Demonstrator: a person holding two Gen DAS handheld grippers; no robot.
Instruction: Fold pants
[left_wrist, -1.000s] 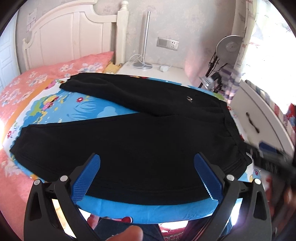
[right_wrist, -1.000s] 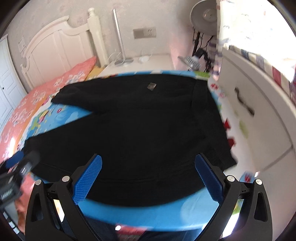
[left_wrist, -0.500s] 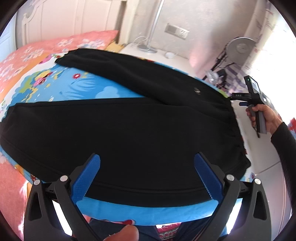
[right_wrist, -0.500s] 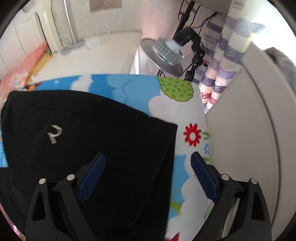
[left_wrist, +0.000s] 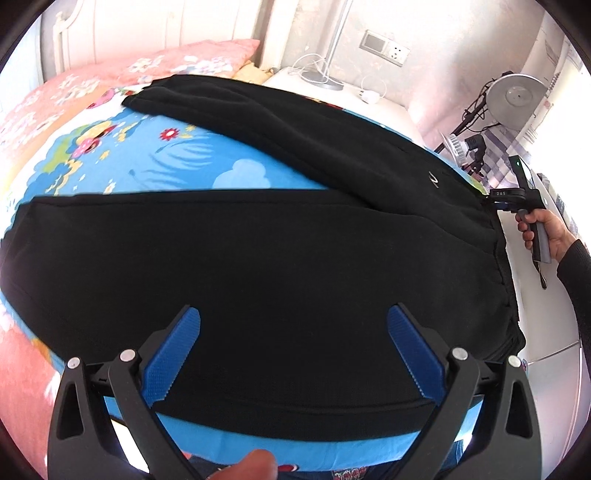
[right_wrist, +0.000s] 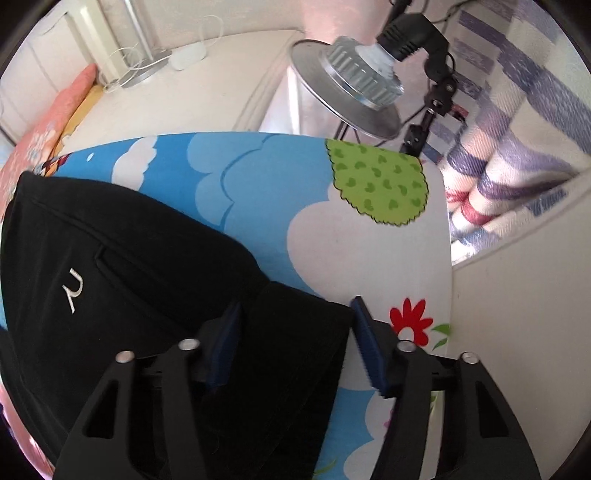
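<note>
Left wrist view: black pants (left_wrist: 280, 251) lie spread flat on the cartoon bedsheet (left_wrist: 155, 162), left gripper (left_wrist: 293, 350) above them, fingers wide apart. Right wrist view: right gripper (right_wrist: 295, 339) has just been closing, waistband corner between its fingers, not clearly pinched.

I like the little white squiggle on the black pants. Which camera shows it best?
The right wrist view. There the white logo is big and sharp on the black pants, just left of the right gripper. In the left wrist view the logo is a tiny, far-off mark near the waist.
</note>
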